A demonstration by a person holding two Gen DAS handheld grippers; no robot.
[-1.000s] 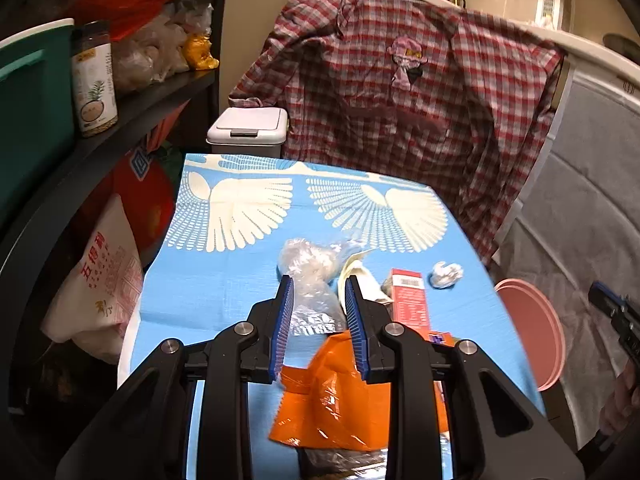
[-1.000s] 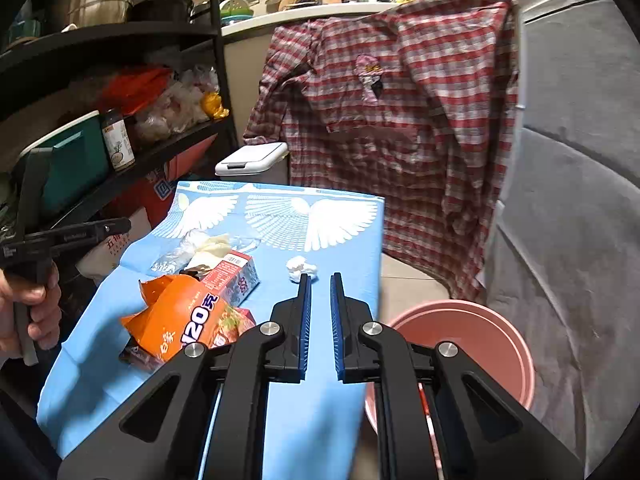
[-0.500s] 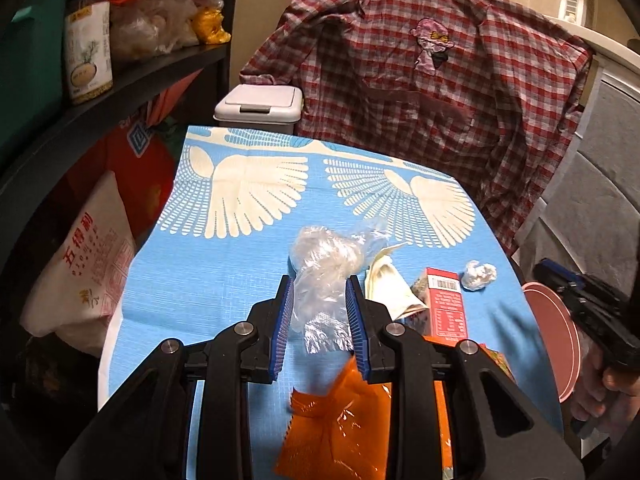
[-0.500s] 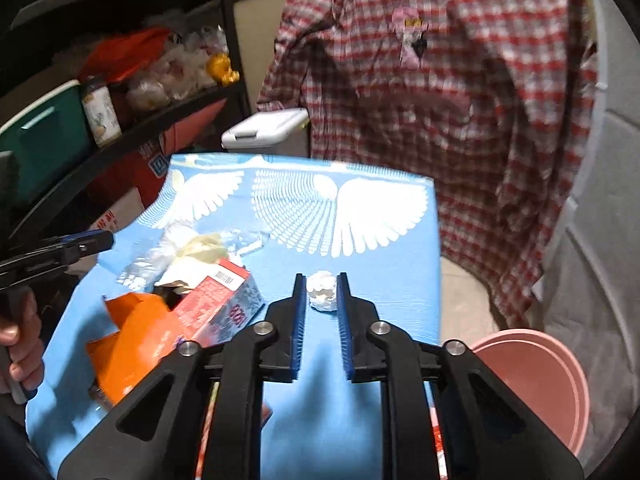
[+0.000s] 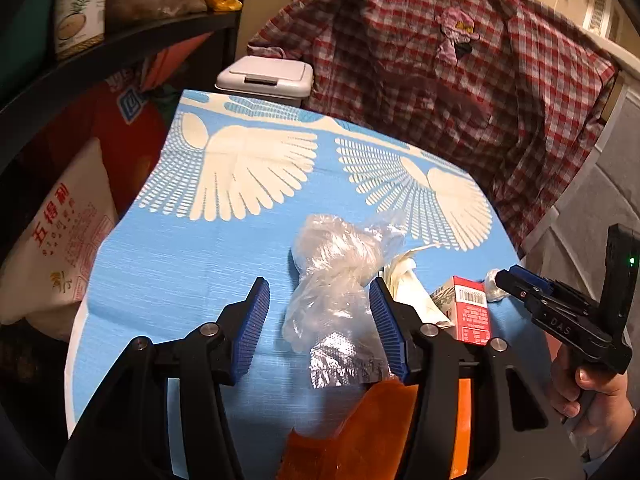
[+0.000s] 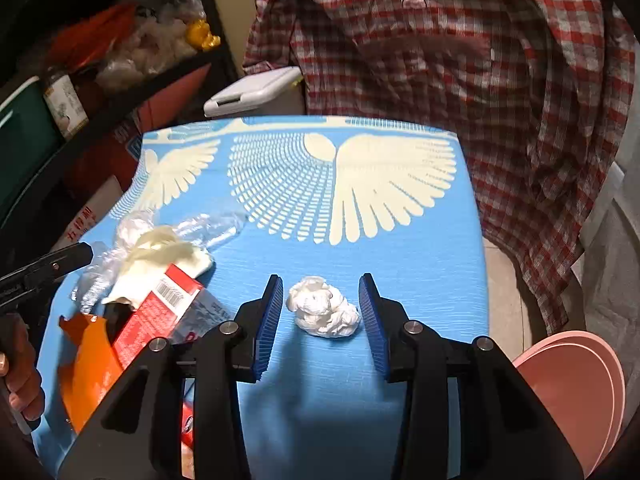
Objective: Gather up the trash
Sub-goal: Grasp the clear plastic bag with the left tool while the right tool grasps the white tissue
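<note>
My left gripper is open, its blue pads on either side of a crumpled clear plastic bag lying on the blue cloth. My right gripper is open around a white crumpled tissue ball, pads apart from it. Beside the bag lie a cream wrapper, a red carton and an orange snack bag. The carton, the orange bag and the clear bag show at the left of the right wrist view. The right gripper shows in the left wrist view.
The blue cloth with white wing print covers the table. A pink bucket stands by the table's right edge. A white lidded bin and a plaid shirt stand behind. Dark shelves with goods run along the left.
Both grippers have opened wider and moved forward and down. The left now straddles the clear bag, the right straddles the tissue ball.
</note>
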